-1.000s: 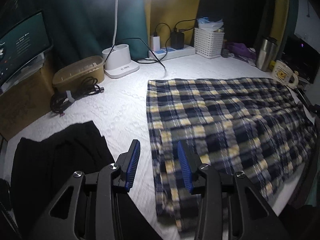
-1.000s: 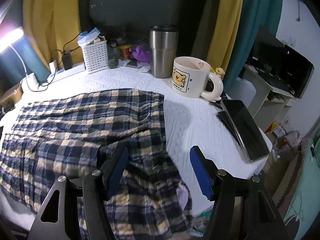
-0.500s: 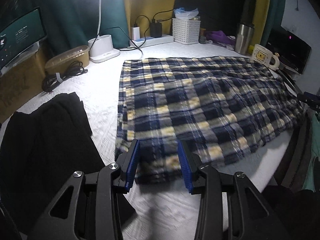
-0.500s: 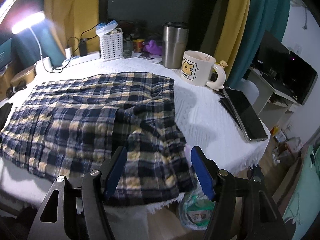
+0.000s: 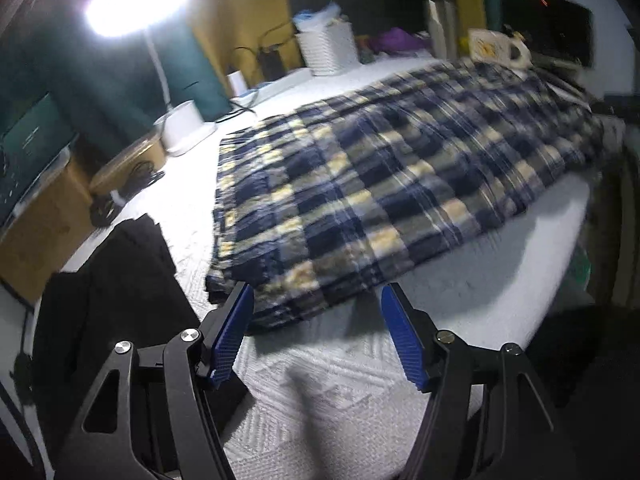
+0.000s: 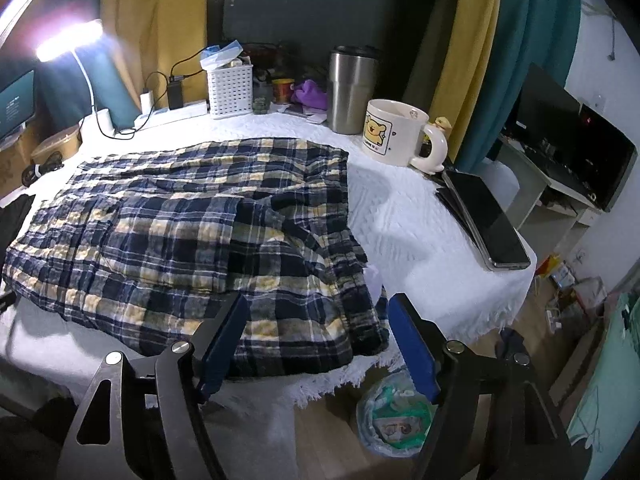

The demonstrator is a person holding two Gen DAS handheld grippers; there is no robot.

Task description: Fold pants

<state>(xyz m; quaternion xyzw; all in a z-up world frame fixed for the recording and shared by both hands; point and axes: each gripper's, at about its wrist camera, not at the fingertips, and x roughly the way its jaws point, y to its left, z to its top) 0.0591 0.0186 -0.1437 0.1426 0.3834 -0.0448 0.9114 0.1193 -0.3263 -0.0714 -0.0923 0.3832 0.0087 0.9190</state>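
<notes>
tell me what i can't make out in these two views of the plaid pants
- Left wrist view: motion blur smears the plaid pants, so folds and seams are unreadable.
- Right wrist view: the left end of the pants runs toward the frame edge; the right gripper finger covers part of the near hem.
- Black garment: too dark to identify.

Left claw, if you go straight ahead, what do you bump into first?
Probably the plaid pants: the open left claw points at their near edge, with only bare white tablecloth between. The blurred picture makes depth uncertain.
</notes>
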